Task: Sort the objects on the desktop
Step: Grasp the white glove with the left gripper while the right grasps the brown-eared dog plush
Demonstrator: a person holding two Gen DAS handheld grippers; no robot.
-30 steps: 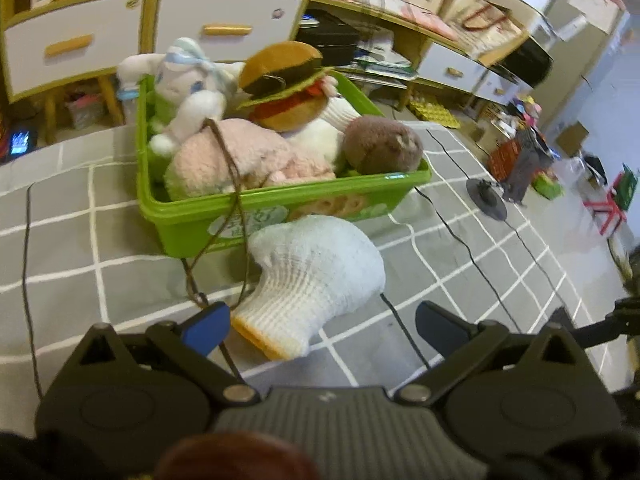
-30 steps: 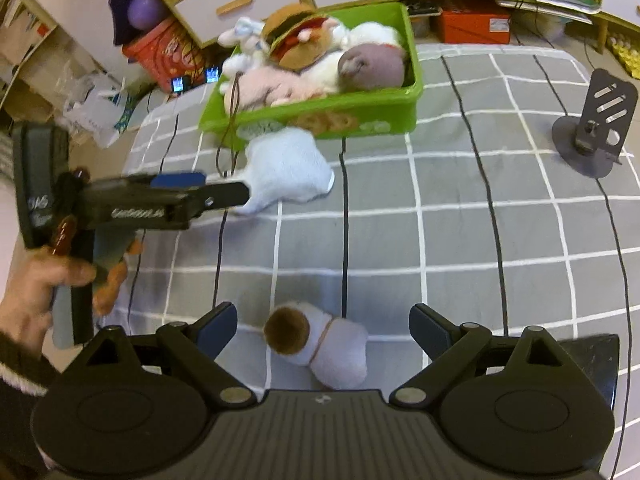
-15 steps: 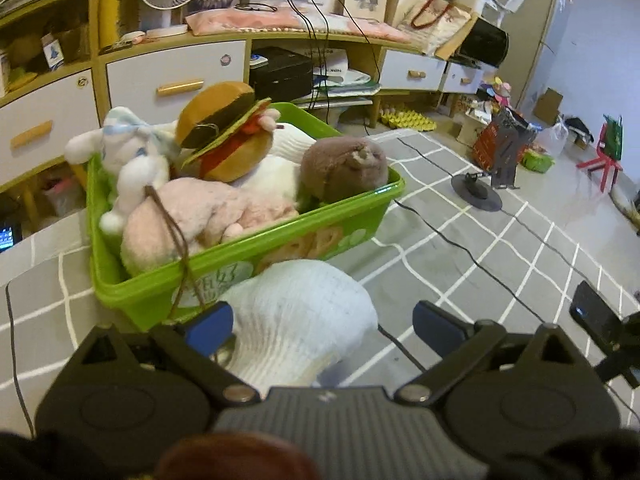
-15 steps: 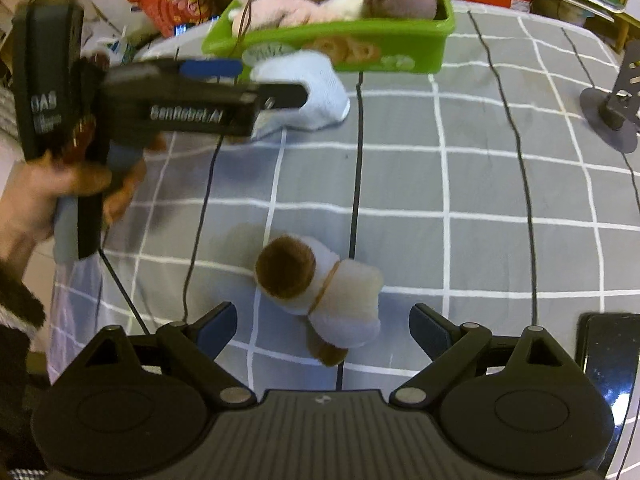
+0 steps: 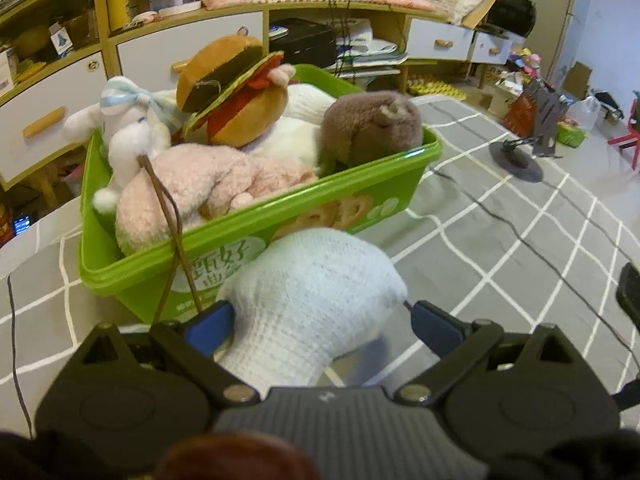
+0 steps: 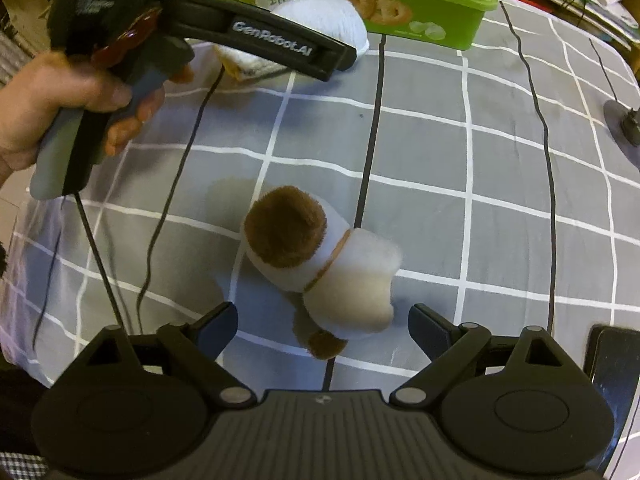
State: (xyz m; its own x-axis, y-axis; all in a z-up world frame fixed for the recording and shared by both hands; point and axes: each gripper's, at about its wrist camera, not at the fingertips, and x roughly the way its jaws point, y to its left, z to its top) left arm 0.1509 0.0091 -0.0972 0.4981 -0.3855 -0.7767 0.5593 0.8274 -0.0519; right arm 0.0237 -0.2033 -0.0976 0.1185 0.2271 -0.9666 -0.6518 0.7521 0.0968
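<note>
A pale blue knitted sock (image 5: 312, 304) lies on the grey checked cloth against the front of a green basket (image 5: 360, 196). My left gripper (image 5: 322, 322) is open with its jaws on either side of the sock. The sock also shows in the right wrist view (image 6: 320, 20), partly behind the left gripper's body (image 6: 256, 32). A white and brown plush toy (image 6: 320, 268) lies on the cloth just ahead of my right gripper (image 6: 322, 326), which is open and empty. The basket (image 6: 452, 20) holds a burger plush (image 5: 236, 92), a pink plush (image 5: 192, 196) and a brown plush (image 5: 372, 128).
A black phone stand (image 5: 520, 156) stands on the cloth to the right. A dark phone (image 6: 612, 376) lies at the near right edge. Black cables (image 6: 372, 120) run across the cloth. Drawers and shelves (image 5: 180, 52) stand behind the basket.
My left gripper moved forward until its open jaws straddle the sock. My right gripper moved forward and down toward the white and brown plush, which now sits just ahead of its jaws.
</note>
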